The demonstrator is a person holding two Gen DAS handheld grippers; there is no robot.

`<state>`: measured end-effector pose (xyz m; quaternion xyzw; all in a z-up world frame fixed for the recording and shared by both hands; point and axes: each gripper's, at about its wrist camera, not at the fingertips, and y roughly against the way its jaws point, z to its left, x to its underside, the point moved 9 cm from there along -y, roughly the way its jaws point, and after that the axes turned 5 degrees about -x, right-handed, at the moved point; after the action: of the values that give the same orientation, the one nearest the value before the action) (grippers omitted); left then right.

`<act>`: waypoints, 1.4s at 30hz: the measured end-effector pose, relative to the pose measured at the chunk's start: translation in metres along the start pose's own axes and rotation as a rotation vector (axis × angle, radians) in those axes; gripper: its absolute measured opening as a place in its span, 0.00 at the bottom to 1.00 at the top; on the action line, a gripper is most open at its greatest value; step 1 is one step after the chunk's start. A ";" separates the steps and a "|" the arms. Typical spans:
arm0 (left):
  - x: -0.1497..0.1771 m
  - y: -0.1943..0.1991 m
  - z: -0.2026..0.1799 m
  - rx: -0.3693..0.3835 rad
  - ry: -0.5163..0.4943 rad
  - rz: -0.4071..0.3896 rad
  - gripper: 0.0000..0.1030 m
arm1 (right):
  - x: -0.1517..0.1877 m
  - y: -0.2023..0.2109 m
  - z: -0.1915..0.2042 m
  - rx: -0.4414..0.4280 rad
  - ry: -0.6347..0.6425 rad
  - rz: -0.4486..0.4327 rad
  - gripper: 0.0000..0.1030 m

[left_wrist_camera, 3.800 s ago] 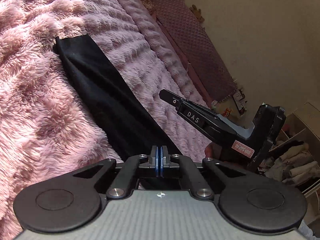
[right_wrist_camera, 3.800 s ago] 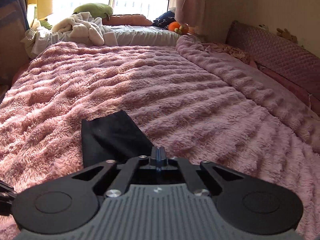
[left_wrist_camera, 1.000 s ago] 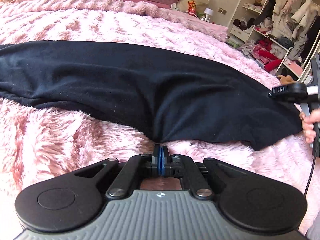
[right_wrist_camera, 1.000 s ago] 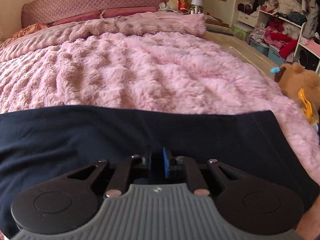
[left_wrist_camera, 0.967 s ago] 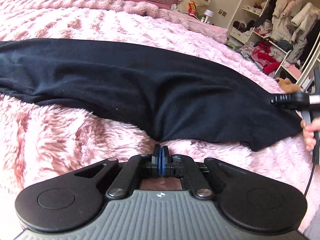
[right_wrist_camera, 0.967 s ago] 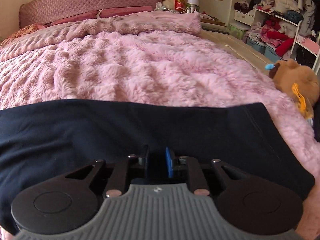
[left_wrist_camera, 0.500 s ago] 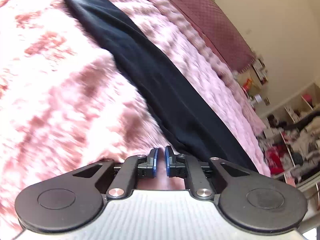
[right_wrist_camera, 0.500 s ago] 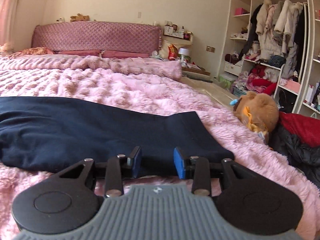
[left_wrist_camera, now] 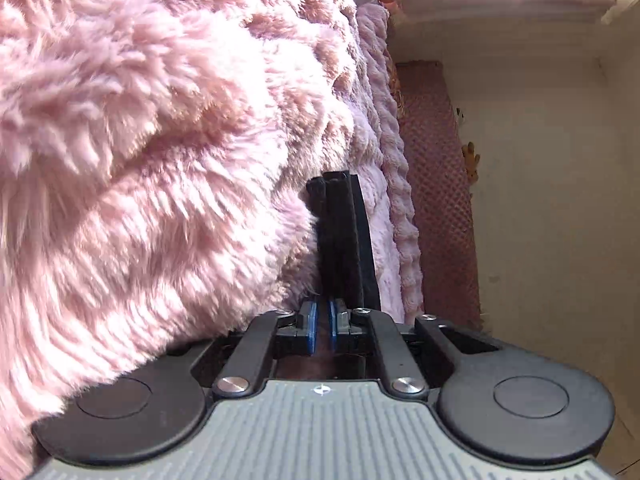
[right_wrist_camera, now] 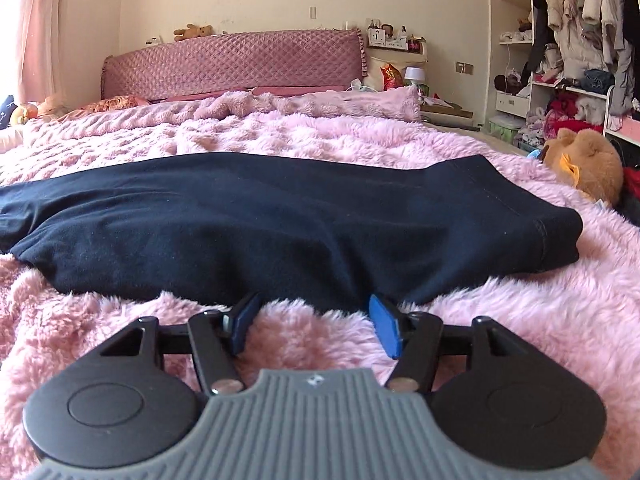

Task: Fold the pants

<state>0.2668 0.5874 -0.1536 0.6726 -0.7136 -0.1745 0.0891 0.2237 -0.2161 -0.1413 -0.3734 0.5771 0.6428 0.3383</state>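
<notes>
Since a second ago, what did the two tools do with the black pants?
Both tools let go. The right tool opened wide and backed off the pants onto the pink blanket. The left tool opened a little and swung round to look along the pants' edge. The pants stayed flat, folded lengthwise.

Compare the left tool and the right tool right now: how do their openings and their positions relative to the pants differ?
The right tool is spread wide; the left tool shows only a narrow gap between its blue pads. The right tool faces the long side of the pants, just short of the near edge; the left tool looks along the pants edge-on from one end. Both are open, gripping nothing, low over the pink blanket.
</notes>
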 end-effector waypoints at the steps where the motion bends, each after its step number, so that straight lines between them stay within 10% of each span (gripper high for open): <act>1: -0.007 -0.002 0.001 0.027 0.041 -0.014 0.10 | 0.000 -0.001 -0.001 -0.008 -0.007 0.003 0.56; 5: -0.013 0.002 0.001 0.077 0.076 -0.062 0.15 | 0.001 -0.006 0.002 -0.020 0.005 0.004 0.61; 14: -0.015 0.021 -0.006 0.201 0.072 -0.097 0.67 | 0.004 -0.012 -0.001 -0.035 -0.007 -0.006 0.62; 28: -0.031 -0.047 0.012 0.162 0.269 -0.015 0.50 | 0.008 -0.010 -0.004 -0.043 -0.009 -0.015 0.63; 35: -0.031 -0.083 0.000 0.146 0.222 0.013 0.23 | 0.008 -0.011 -0.004 -0.041 -0.007 -0.015 0.63; 42: -0.029 -0.099 -0.003 0.129 0.183 -0.016 0.23 | 0.008 -0.011 -0.003 -0.029 0.009 -0.013 0.63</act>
<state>0.3620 0.6125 -0.1844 0.6956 -0.7069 -0.0669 0.1090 0.2294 -0.2177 -0.1538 -0.3849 0.5668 0.6471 0.3344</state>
